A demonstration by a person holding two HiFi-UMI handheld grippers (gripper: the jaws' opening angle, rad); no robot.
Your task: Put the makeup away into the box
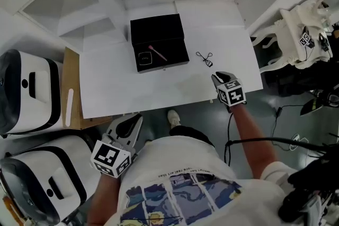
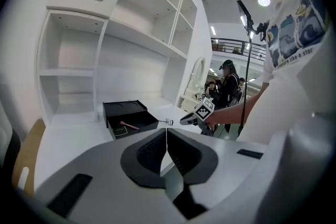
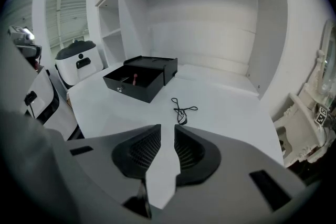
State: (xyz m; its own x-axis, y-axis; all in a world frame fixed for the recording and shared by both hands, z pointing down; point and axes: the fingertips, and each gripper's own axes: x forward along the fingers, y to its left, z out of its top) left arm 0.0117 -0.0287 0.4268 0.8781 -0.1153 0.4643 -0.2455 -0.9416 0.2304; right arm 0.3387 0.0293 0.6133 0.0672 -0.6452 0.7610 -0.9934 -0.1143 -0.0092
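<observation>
Head view: black rectangular box [image 1: 159, 42] sits open near the middle back of the white worktop [image 1: 159, 90], with its lid lying behind the tray. In the tray lie a pink-handled makeup brush [image 1: 158, 53], set diagonally, and a small dark square compact [image 1: 144, 58] to its left.

A thin black eyelash curler with looped handles [image 1: 205, 58] lies flat on the worktop, right of the box and clear of it.

Right tool [image 1: 221, 79]: over the near right part of the worktop, pointing down toward the curler. Right gripper view: jaws stand slightly apart and released, with bare worktop showing through the gap. The curler [image 3: 181, 110] lies just ahead of the tips, not between them and not touched. The box [image 3: 139, 78] is farther off to the left.

Left tool [image 1: 132, 123]: off the near edge of the worktop at the left, close to the person's body. Left gripper view: jaws clenched tip to tip [image 2: 166, 139], gripping nothing. The box [image 2: 128, 118] is well ahead.
</observation>
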